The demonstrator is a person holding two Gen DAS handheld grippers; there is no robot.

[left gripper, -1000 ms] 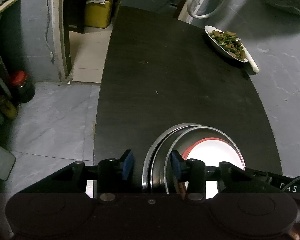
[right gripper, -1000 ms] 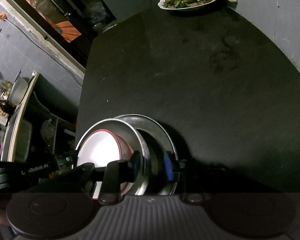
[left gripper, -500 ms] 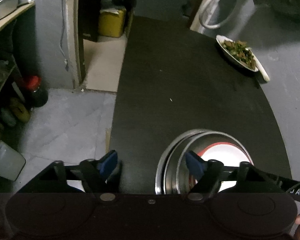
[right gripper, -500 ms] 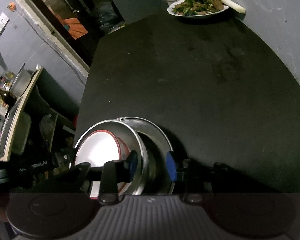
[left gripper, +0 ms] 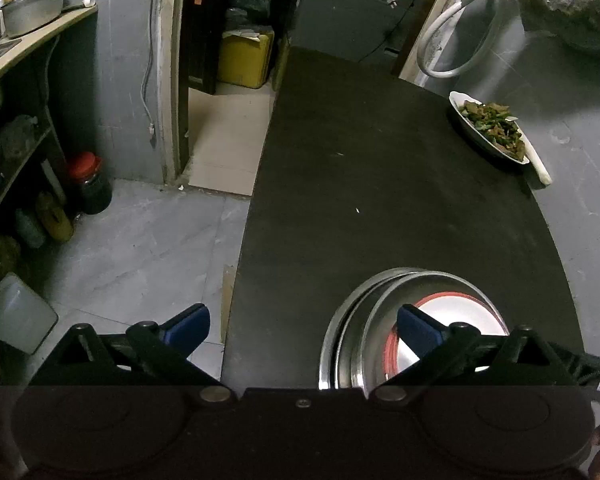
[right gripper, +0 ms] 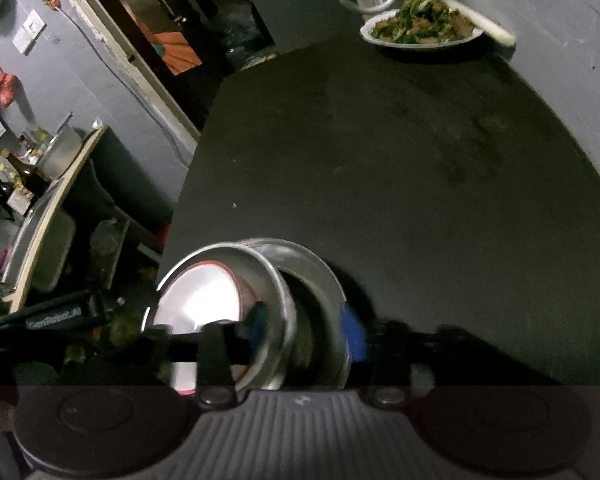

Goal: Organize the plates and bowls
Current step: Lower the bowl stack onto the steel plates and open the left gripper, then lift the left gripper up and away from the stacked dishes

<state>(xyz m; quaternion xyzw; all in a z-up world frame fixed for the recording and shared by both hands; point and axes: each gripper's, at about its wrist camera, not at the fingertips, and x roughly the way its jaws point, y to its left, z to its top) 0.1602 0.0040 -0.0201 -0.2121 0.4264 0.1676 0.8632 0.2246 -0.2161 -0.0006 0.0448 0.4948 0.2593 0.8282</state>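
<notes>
writing: "GenRobot.AI" read on left gripper point(right gripper: 52, 314) body | left gripper point(left gripper: 300, 326): jaws spread wide, steel bowls point(left gripper: 384, 304) just inside right jaw | right gripper point(right gripper: 306, 326): jaws parted, astride steel bowls point(right gripper: 300, 276) rims

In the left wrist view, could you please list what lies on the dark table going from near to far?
Stacked metal bowls holding a red-rimmed white plate → bare dark table → white dish of cooked greens at the far right edge.
</notes>
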